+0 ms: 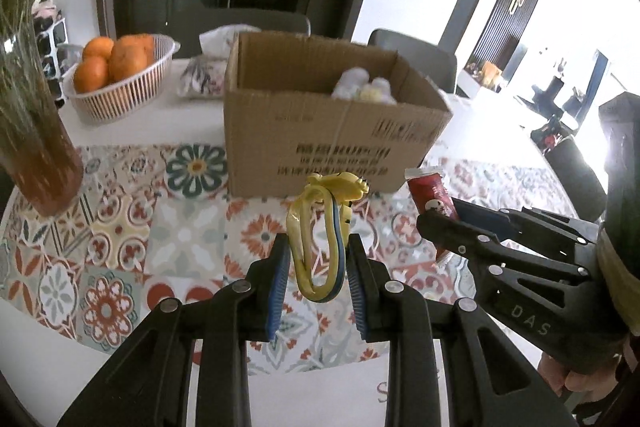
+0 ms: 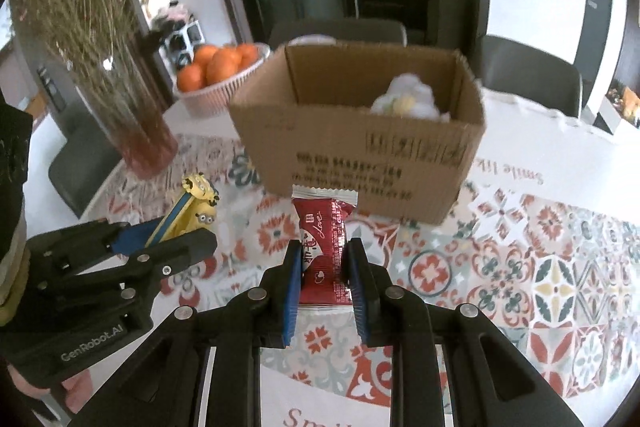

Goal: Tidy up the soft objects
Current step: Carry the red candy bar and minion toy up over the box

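Note:
My left gripper (image 1: 318, 257) is shut on a yellow minion band (image 1: 320, 227) with a blue stripe, held above the patterned tablecloth; it also shows in the right wrist view (image 2: 192, 211). My right gripper (image 2: 323, 259) is shut on a red snack packet (image 2: 324, 247), which also shows in the left wrist view (image 1: 432, 195). An open cardboard box (image 1: 320, 131) stands just beyond both grippers, with a white and yellow soft toy (image 1: 364, 87) inside it. The box (image 2: 360, 155) and toy (image 2: 408, 101) show in the right wrist view too.
A white basket of oranges (image 1: 116, 75) stands back left. A vase of dried flowers (image 1: 32, 131) stands at the left. A plastic-wrapped bundle (image 1: 204, 75) lies behind the box. Grey chairs (image 1: 416, 55) line the table's far side.

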Motion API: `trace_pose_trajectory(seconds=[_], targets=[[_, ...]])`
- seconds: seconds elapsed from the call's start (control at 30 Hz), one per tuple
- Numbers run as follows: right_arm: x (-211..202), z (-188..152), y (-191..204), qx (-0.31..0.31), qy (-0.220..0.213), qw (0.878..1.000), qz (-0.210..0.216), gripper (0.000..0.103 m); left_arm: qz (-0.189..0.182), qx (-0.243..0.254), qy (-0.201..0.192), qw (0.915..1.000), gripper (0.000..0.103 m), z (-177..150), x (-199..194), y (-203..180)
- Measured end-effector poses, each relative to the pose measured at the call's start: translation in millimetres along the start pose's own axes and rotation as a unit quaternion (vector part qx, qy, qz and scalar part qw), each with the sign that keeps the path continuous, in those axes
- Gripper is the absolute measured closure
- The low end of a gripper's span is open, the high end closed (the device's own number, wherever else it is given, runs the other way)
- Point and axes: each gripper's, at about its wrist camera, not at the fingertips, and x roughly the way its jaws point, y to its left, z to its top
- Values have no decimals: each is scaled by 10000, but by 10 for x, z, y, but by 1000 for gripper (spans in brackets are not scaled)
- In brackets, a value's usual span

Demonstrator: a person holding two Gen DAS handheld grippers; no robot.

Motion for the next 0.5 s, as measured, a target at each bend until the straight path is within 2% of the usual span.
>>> trace_pose_trajectory(seconds=[0.5], targets=[[-316, 395, -66, 249, -682, 9974, 27, 79, -33, 219, -652, 9976, 75, 492, -278, -122]])
